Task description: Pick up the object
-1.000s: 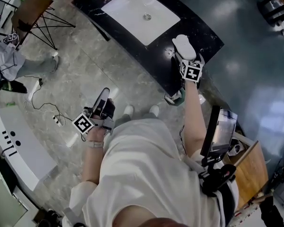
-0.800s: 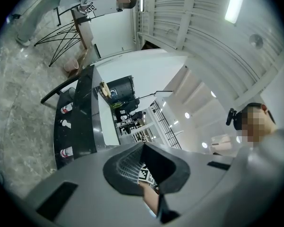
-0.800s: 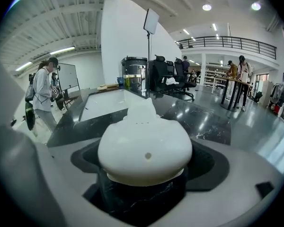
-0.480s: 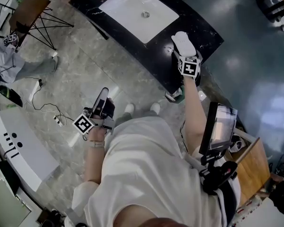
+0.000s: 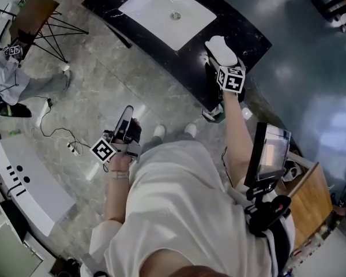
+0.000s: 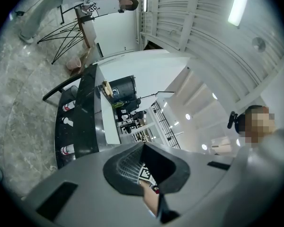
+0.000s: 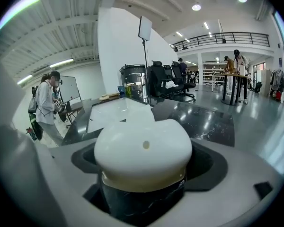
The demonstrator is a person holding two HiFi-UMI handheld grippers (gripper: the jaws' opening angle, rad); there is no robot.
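The object (image 5: 220, 49) is a white, rounded, cap-like thing with a small hole and a cream rim. It sits at the near right end of the black marble counter (image 5: 251, 36). My right gripper (image 5: 222, 59) reaches over the counter edge and is shut on it. In the right gripper view the white object (image 7: 143, 152) fills the space between the jaws, with black marble showing just under its rim. My left gripper (image 5: 124, 124) hangs low at my left side over the floor, away from the counter. Its jaws point upward, slightly apart, with nothing between them (image 6: 146, 176).
A white rectangular sink (image 5: 168, 13) is set in the counter beyond the object. A folding chair (image 5: 43, 16), a person (image 5: 11, 77) and a loose cable (image 5: 55, 134) are on the grey floor at left. A white cabinet (image 5: 23, 178) stands at lower left.
The right gripper and the white object have shifted slightly up and left in the head view, much as the sink has. The left gripper stays where it was.
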